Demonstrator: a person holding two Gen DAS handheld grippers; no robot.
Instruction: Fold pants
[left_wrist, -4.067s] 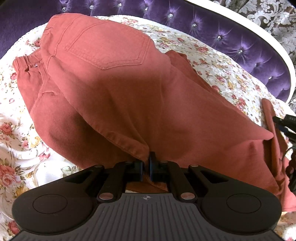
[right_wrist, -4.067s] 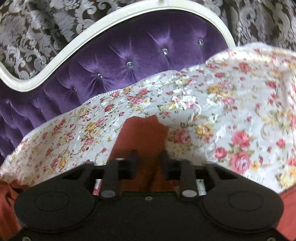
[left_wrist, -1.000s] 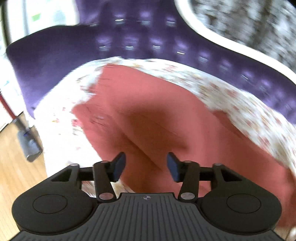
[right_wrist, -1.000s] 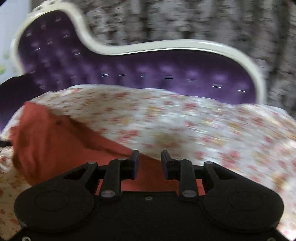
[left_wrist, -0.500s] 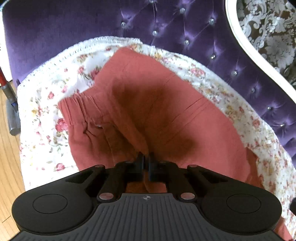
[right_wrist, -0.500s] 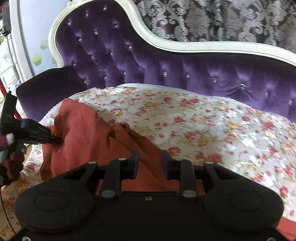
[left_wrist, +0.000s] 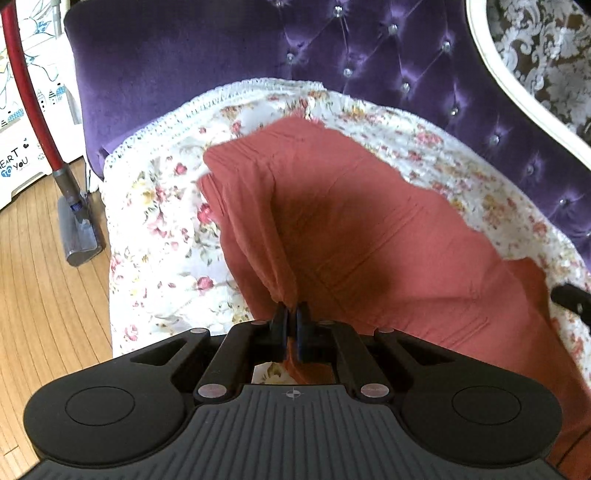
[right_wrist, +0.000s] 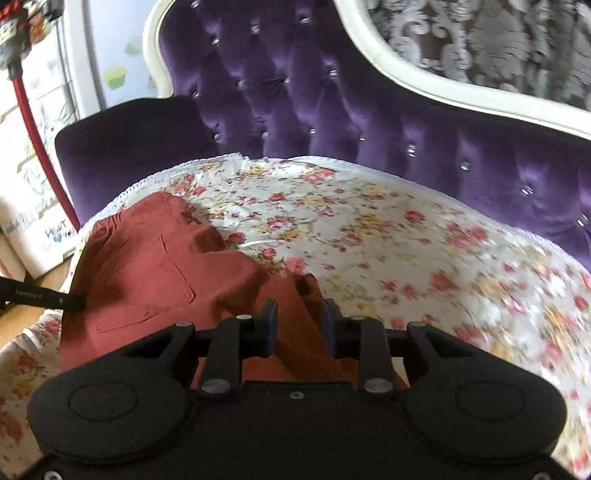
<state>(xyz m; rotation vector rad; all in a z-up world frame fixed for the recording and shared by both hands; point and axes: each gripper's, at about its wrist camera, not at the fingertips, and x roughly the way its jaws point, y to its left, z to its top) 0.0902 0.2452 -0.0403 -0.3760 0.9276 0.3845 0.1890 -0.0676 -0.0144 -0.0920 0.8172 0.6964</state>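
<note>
Since half a second earlier, the left gripper (left_wrist: 291, 314) had lifted a bunched ridge of the pants (left_wrist: 369, 229), so the cloth rose in a gathered fold toward the lower centre of the left view instead of lying flat. Its jaws were pressed together on that pinch of rust-red fabric. The pants were soft, matte woven cotton with stitched seams, sprawled across a flowered cover (left_wrist: 166, 221) with a lacy white edge; in the right view a patch pocket showed at the left of centre on the pants (right_wrist: 147, 273). The right gripper (right_wrist: 299, 325) had its jaws apart, with a strip of the red cloth lying between and below them, not pinched. Behind the cover curved a purple sofa (right_wrist: 332, 110), tufted velvet studded with shiny buttons and bordered by a cream frame. At the far left of the left view stood a red-handled floor cleaner (left_wrist: 70, 206) on a wooden plank floor (left_wrist: 48, 295). The left gripper's black finger reached in from the left edge of the right view, touching the pants.
</note>
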